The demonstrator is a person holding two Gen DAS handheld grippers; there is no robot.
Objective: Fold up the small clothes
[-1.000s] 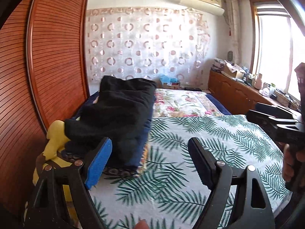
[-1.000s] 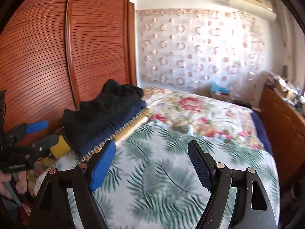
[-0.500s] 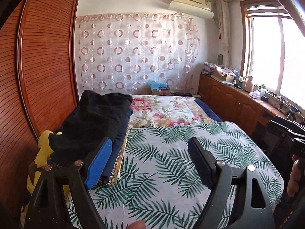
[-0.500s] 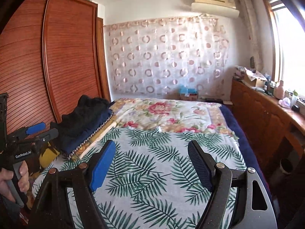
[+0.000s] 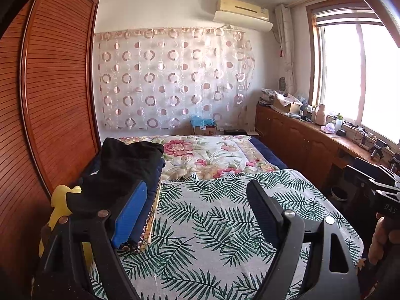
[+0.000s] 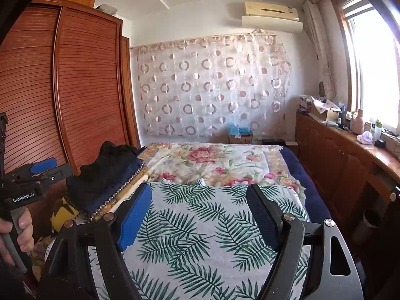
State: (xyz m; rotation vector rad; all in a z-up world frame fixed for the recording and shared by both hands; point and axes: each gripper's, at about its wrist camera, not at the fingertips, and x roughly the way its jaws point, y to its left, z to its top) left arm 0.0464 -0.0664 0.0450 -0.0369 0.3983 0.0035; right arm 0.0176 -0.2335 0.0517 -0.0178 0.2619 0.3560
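Far left stands the slatted wooden wardrobe [image 5: 57, 95], and hard against its foot, on the left edge of the bed, sits the stack that matters: black garments [image 5: 120, 172] piled on a folded navy cloth [image 6: 110, 190] with a beaded trim, a yellow item [image 5: 61, 205] poking out on the near side. The left gripper [image 5: 197, 210] hovers over the bed with its fingers wide apart and nothing between them, its blue pad just in front of the near end of the pile. Moving right, the palm-leaf sheet [image 5: 220, 215] lies flat and bare across the near half of the bed, with a floral quilt [image 5: 207, 155] beyond it. The right gripper [image 6: 200, 212] is likewise spread and empty above that sheet. As I judge it, this is a between-pieces moment: no garment is laid out, so the next move calls for reaching left to lift the top black piece onto the leaf sheet without dragging the stack with it. Farther right, a cluttered wooden sideboard [image 5: 300, 140] under the window stands well apart and blocks nothing.
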